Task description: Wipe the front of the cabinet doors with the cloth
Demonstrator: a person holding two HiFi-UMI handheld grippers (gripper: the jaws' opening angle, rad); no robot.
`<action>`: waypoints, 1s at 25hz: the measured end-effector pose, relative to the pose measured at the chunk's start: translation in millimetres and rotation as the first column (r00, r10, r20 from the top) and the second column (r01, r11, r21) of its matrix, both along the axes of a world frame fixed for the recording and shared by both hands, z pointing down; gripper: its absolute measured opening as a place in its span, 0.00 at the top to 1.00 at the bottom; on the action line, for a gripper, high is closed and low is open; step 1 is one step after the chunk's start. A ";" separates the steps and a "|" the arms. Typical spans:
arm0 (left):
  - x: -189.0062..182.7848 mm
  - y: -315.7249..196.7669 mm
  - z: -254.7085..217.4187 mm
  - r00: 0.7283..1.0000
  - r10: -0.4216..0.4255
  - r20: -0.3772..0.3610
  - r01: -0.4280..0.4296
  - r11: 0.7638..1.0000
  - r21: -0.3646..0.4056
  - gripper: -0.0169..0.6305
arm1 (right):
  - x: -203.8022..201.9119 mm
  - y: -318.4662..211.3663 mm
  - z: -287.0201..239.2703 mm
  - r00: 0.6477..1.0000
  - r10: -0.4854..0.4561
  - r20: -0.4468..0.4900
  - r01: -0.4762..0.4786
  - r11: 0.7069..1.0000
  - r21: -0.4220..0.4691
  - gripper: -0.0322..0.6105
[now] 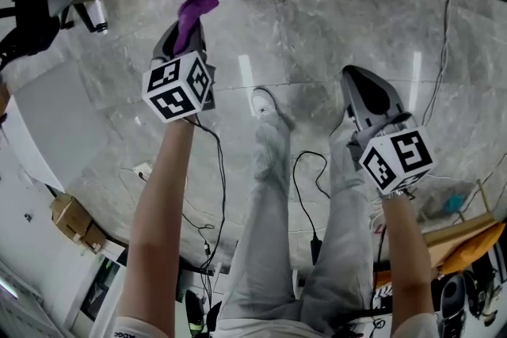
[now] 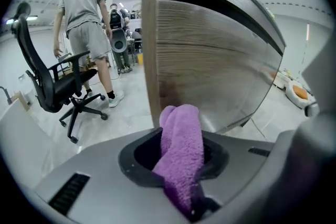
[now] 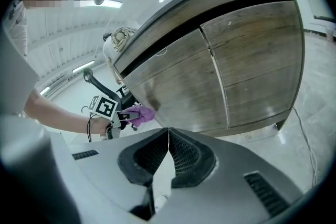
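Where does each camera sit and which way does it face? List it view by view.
Head view: on the head, facing steeply down at the floor; left claw, right claw, forearms, legs show.
Left gripper view: on the left claw, facing the cabinet front; jaws clamp the purple cloth.
Right gripper view: on the right claw, facing the cabinet doors; shut empty jaws, left forearm show.
Shared: the purple cloth appears in all three.

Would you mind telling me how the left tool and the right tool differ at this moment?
The left tool is shut on a purple cloth, whereas the right tool has its jaws together with nothing between them. The left tool is held further forward, with its cloth by the corner of the cabinet, whereas the right tool hangs back over the floor. Both point towards the cabinet.
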State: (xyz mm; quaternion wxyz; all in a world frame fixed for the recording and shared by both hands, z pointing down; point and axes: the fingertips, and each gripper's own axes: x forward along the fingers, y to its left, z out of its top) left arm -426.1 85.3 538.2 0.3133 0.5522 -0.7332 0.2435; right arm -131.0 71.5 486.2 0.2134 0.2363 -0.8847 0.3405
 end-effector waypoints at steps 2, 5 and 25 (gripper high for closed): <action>35.9 -5.0 8.4 0.999 0.034 -0.016 -0.035 0.999 -0.013 0.83 | 18.4 1.3 0.2 1.000 -0.026 -0.010 0.026 1.000 -0.002 0.91; 99.1 -24.4 17.6 0.994 0.095 -0.057 -0.096 0.995 -0.004 0.83 | 58.1 1.3 0.9 0.999 -0.028 -0.030 0.028 1.000 -0.010 0.91; 255.5 -179.3 116.9 0.936 0.317 -0.155 -0.336 0.935 -0.113 0.83 | 200.0 -22.5 58.7 0.940 0.335 -0.069 -0.337 0.942 -0.007 0.91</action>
